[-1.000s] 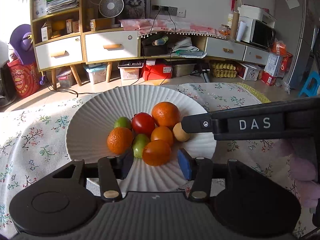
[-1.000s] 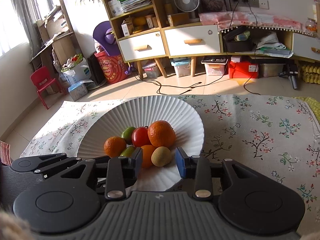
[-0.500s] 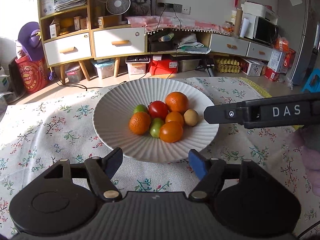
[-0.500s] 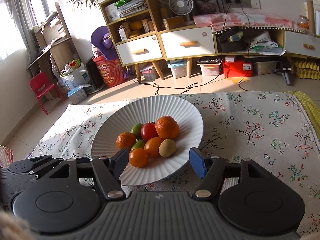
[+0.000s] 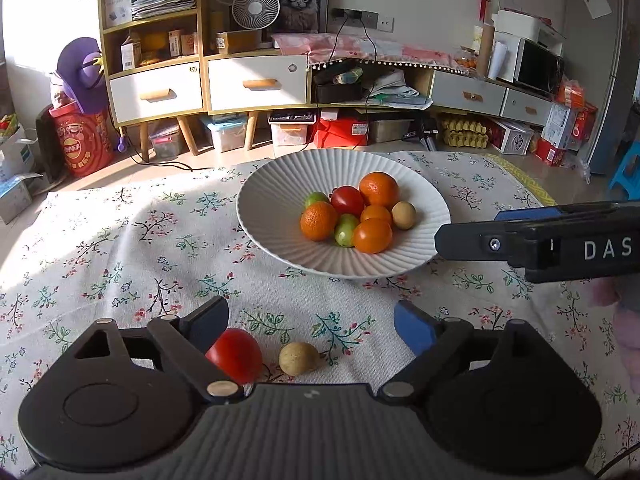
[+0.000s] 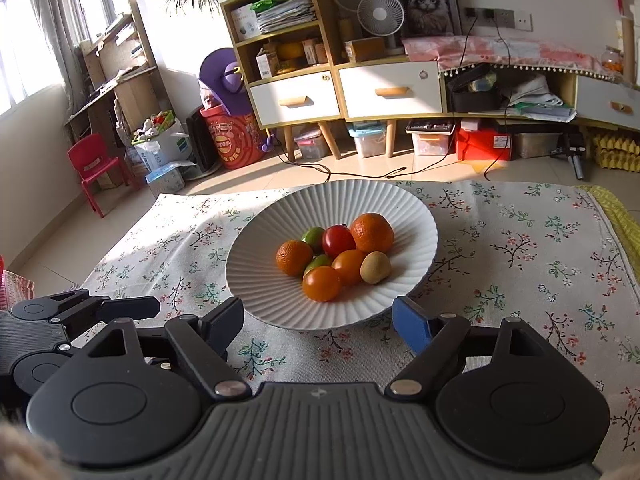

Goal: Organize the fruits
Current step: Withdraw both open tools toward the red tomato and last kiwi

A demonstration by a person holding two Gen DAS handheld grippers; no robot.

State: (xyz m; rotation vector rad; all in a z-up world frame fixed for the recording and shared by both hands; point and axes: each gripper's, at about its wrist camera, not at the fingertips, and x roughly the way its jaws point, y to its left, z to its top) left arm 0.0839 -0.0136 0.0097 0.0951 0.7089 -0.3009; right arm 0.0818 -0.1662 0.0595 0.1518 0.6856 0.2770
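A white ribbed plate on the floral cloth holds several fruits: oranges, a red tomato, green fruits and a tan kiwi. A loose red tomato and a loose tan kiwi lie on the cloth. My left gripper is open and empty just above them, the tomato beside its left finger. My right gripper is open and empty at the plate's near rim; it also shows in the left wrist view.
The floral cloth covers the table. Behind it stand a wooden shelf unit with white drawers, storage boxes on the floor and a red chair at the left.
Both grippers have drawn back from the plate and opened wider. The loose tomato and kiwi have come into the left wrist view.
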